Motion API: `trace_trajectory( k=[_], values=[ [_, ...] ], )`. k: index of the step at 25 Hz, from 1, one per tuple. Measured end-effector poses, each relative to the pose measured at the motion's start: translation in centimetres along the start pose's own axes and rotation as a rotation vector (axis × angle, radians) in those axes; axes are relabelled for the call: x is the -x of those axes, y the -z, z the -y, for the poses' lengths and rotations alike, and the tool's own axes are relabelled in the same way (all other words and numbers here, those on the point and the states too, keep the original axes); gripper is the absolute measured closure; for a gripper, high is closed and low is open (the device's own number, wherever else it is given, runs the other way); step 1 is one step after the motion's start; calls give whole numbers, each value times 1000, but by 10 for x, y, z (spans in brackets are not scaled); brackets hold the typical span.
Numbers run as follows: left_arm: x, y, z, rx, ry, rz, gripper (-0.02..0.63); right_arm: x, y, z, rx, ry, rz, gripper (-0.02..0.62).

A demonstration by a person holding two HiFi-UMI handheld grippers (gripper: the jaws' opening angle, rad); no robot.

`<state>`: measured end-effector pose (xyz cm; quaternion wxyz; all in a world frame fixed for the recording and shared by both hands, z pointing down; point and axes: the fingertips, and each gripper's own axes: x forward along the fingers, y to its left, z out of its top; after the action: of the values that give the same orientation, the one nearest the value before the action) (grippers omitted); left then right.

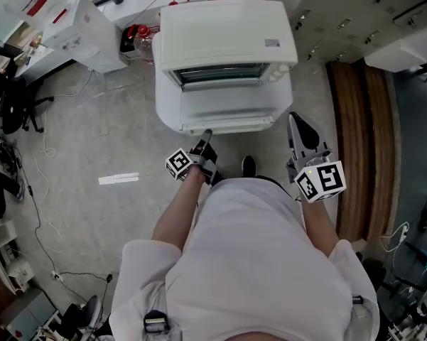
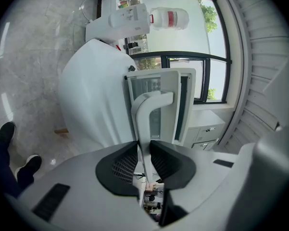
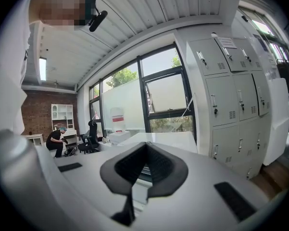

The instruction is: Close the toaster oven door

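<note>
The toaster oven (image 1: 227, 41) stands on the white tabletop (image 1: 165, 101) directly ahead of you. Its door (image 1: 227, 111) is folded down flat toward you. Your left gripper (image 1: 205, 135) is clamped on the door handle (image 2: 151, 105) at the front edge, with the bar pinched between both pads. Your right gripper (image 3: 145, 147) is clenched on nothing and is held off to the oven's right, clear of the door.

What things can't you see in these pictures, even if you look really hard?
Inside of the toaster oven: head view, its own top hides everything past the rack front.
The label on that top: head view, print too small to read.
The person's feet: head view, the white shirt covers all but one shoe.
The oven door: right gripper view, the right gripper body blocks it.
</note>
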<state>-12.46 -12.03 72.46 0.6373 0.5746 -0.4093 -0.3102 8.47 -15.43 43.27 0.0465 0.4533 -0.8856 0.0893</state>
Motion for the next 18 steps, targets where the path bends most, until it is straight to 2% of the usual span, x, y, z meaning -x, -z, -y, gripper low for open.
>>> trace_trajectory(
  k=[7, 12, 18],
  values=[
    [-5, -7, 20, 2, 45, 14, 508, 6, 1, 3, -22, 18, 16, 588],
    [-7, -10, 28, 22, 44, 14, 506, 9, -1, 3, -34, 20, 30, 586],
    [-10, -14, 39, 6, 59, 4, 500, 12, -5, 1, -40, 31, 40, 586]
  ],
)
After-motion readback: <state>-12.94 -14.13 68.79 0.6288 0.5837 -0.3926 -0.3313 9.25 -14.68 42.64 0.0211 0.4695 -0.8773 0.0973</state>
